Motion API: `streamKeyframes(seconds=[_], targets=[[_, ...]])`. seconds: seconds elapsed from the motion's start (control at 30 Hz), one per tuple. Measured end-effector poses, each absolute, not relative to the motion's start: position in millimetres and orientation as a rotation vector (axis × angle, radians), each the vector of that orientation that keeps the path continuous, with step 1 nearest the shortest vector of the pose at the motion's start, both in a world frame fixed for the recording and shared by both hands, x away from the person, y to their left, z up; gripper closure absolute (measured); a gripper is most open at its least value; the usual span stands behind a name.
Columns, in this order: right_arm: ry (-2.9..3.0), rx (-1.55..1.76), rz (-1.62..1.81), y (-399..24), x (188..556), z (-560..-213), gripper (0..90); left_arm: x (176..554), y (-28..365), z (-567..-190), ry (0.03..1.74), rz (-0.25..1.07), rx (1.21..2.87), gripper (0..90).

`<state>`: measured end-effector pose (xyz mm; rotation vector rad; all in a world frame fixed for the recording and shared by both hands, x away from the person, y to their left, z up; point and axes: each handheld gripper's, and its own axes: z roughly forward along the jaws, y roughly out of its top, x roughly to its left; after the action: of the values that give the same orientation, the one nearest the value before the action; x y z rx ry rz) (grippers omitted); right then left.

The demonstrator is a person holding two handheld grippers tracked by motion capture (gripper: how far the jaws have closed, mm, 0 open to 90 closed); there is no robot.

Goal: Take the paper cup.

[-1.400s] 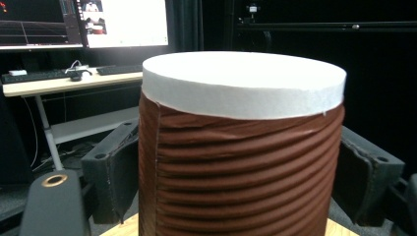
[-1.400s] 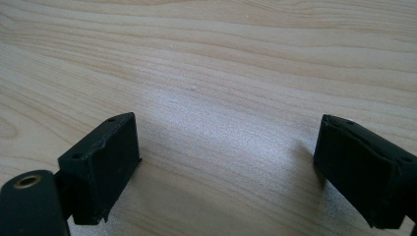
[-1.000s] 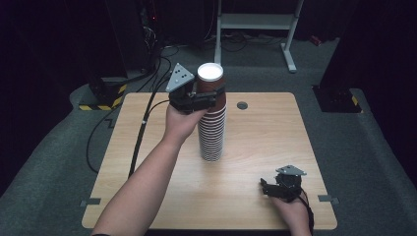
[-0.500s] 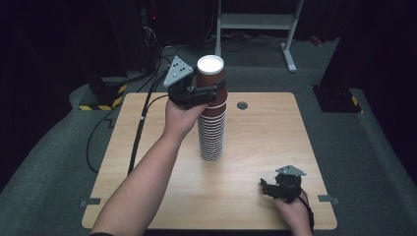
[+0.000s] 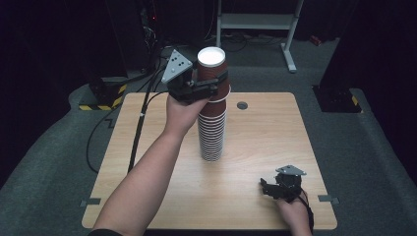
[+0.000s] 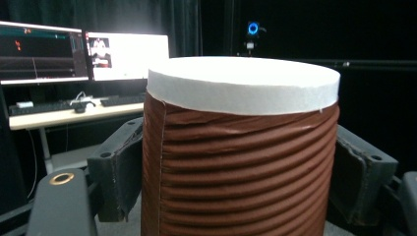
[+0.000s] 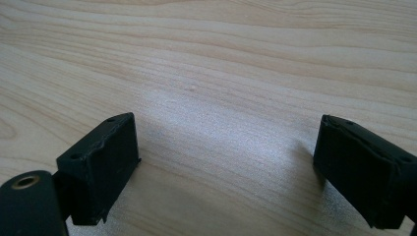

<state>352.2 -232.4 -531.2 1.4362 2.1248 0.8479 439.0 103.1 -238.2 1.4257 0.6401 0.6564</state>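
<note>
So my left gripper (image 5: 212, 84) is clamped on the top cup (image 6: 241, 147) of the stack (image 5: 212, 132) mid-table – gripped high to peel one off (my guess). Right gripper (image 7: 226, 167) sits released on the table (image 5: 265, 128), out of the way.

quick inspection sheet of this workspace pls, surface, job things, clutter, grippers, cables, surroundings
surface: wooden table, bare apart from the cups; round grommet hole near the far edge.
job's things: tall stack of brown ribbed paper cups standing upright mid-table; top cup has a white rim.
clutter: nothing seen.
grippers: left gripper shut on the top cup, one pad on each side; right gripper open, low over the table's near right corner, holding nothing.
cables: black cable trails from the left gripper across the table's left side.
surroundings: grey carpet, white frame behind, monitors on a desk.
</note>
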Motion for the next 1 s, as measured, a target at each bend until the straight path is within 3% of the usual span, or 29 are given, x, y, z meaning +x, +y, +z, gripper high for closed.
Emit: streamKeyframes(seconds=[1.0], targets=[[2.127, 1.440, 0.850, -232.3, 352.2, -531.1, 9.0, 419.2, 110.9, -204.6, 0.550, 0.731, 1.261, 20.4]])
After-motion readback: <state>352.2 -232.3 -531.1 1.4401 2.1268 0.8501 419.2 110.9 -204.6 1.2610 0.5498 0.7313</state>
